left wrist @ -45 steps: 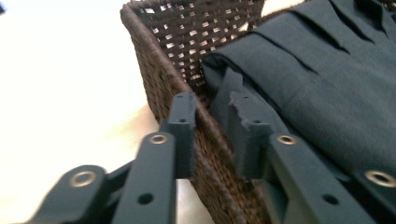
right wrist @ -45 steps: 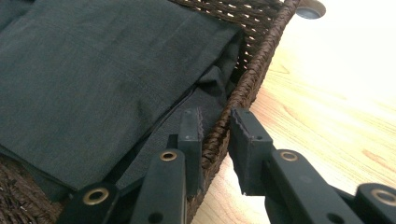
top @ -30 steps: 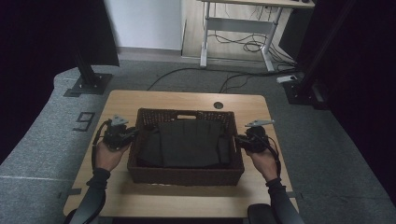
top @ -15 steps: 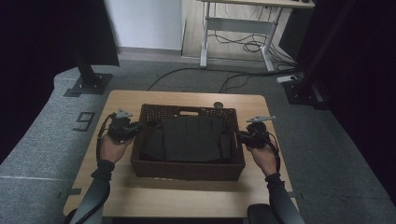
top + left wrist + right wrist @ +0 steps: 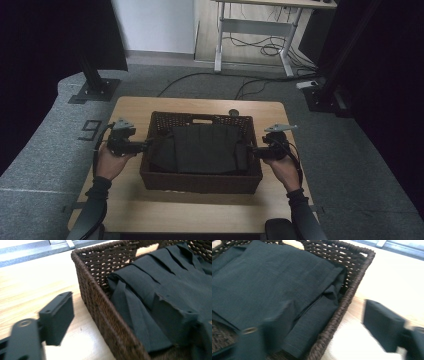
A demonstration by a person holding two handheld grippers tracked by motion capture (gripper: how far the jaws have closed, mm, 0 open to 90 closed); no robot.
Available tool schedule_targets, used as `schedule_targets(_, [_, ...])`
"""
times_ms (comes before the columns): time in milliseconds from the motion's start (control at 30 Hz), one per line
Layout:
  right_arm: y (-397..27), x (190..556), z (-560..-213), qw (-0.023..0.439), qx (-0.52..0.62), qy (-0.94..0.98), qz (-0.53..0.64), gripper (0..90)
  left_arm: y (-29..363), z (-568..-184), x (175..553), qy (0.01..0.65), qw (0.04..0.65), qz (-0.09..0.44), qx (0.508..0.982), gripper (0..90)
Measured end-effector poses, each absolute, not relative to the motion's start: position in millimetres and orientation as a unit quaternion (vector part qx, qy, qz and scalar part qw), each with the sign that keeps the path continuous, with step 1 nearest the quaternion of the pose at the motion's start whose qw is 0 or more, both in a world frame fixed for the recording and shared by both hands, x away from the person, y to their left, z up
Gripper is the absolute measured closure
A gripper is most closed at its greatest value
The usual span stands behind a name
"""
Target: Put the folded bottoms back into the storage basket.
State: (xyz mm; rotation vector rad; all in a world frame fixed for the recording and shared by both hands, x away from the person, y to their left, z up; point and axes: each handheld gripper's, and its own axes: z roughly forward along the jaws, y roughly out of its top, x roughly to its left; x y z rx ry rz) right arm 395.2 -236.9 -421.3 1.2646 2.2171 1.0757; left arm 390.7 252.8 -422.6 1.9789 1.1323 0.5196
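Note:
A dark brown wicker basket (image 5: 200, 182) sits on the middle of the wooden table (image 5: 200, 212) with a folded black cloth (image 5: 205, 150) inside. My left gripper (image 5: 144, 146) is at its left wall and my right gripper (image 5: 254, 151) at its right wall. Both pairs of jaws have just been opening. In the left gripper view the left gripper (image 5: 112, 322) straddles the basket (image 5: 100, 307) wall, one jaw outside and one over the cloth (image 5: 155, 285), pads off it. The right gripper (image 5: 327, 325) straddles the basket (image 5: 352, 287) rim the same way, beside the cloth (image 5: 262, 280).
A small dark round fitting (image 5: 233, 112) sits in the tabletop just behind the basket. Bare wood lies in front of the basket and along both sides. Beyond the table are grey floor, a stand base (image 5: 95, 90), cables and a desk frame (image 5: 250, 30).
The basket has shifted a little toward the table's far edge since a second ago, with both hands staying at its sides.

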Motion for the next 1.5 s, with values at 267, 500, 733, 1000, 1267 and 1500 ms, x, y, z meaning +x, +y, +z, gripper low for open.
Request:
schedule_targets(267, [-249.2, 380.8, -416.8, 0.198, 0.447, 0.782, 0.386, 7.8, 270.0, -417.9, 366.3, 0.433, 0.389, 0.217, 0.783, 4.1])
schedule_targets(500, [-264.7, 367.0, -415.4, 0.211, 0.451, 0.776, 0.387, 3.0, 285.1, -418.3, 348.5, 0.435, 0.379, 0.229, 0.784, 0.0])
schedule_targets(733, [-281.8, 355.1, -421.4, 0.219, 0.463, 0.77, 0.382, 2.7, 298.0, -432.8, 334.1, 0.448, 0.355, 0.235, 0.786, 0.0])
schedule_targets(1000, [-293.7, 346.6, -442.3, 0.22, 0.476, 0.766, 0.37, 1.8, 305.9, -457.4, 324.6, 0.461, 0.348, 0.219, 0.786, 0.0])
schedule_targets(1267, [-300.3, 340.3, -469.4, 0.221, 0.488, 0.763, 0.361, 2.0, 308.8, -492.9, 316.7, 0.468, 0.326, 0.208, 0.795, 0.0])
schedule_targets(1500, [-301.6, 337.3, -493.8, 0.213, 0.504, 0.759, 0.352, 1.9, 308.2, -516.1, 312.7, 0.468, 0.317, 0.202, 0.8, 0.0])
